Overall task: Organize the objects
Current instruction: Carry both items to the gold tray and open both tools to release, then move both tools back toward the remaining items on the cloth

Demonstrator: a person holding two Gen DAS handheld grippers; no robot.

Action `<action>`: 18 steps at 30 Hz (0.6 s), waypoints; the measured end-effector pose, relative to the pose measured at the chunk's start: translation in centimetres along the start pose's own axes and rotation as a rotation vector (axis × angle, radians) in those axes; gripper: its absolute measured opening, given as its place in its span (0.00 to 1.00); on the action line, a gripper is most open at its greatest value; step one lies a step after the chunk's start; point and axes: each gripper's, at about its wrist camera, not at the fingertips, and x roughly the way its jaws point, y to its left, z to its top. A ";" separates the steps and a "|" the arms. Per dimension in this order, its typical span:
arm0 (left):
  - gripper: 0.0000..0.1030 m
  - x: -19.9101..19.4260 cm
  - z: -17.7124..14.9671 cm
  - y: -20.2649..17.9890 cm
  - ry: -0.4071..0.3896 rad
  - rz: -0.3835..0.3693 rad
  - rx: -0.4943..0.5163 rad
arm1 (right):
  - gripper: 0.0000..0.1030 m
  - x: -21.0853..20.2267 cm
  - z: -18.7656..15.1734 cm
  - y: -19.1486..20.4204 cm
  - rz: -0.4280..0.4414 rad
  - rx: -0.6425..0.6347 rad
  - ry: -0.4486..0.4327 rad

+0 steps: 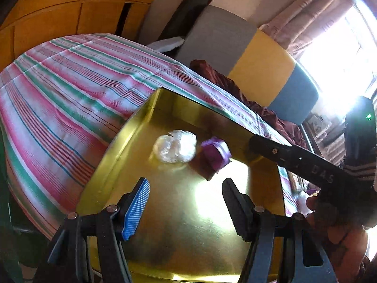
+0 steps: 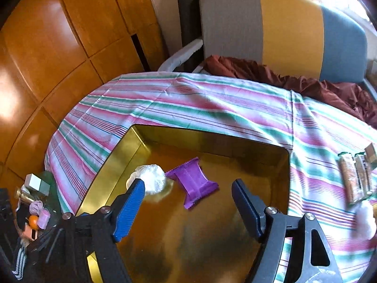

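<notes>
A gold tray (image 1: 132,139) (image 2: 110,162) lies on the striped cloth. In it are a clear crumpled plastic bag (image 1: 175,148) (image 2: 153,179) and a purple packet (image 1: 215,155) (image 2: 194,181), side by side. My left gripper (image 1: 186,210) is open and empty, above the tray's near part. My right gripper (image 2: 188,210) is open and empty, just short of the purple packet. The right gripper's black finger also shows in the left wrist view (image 1: 282,155), over the tray's right rim.
Striped tablecloth (image 1: 59,99) (image 2: 212,103) covers the table. Wrapped snack bars (image 2: 355,176) and a white fluffy thing (image 2: 365,221) lie right of the tray. Small items (image 2: 35,212) sit off the left edge. A colour-block chair (image 2: 282,30) with maroon cloth stands behind.
</notes>
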 end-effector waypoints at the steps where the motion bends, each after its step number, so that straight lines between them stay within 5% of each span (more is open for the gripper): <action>1: 0.63 -0.1 -0.1 -0.3 0.000 -0.006 0.009 | 0.76 -0.4 -0.1 -0.1 -0.004 0.000 -0.007; 8: 0.63 -0.3 -1.1 -3.3 0.006 -0.058 0.114 | 0.78 -3.6 -1.7 -2.7 -0.043 0.054 -0.060; 18: 0.63 -0.4 -4.2 -8.1 0.069 -0.173 0.244 | 0.86 -8.6 -6.3 -11.5 -0.263 0.179 -0.142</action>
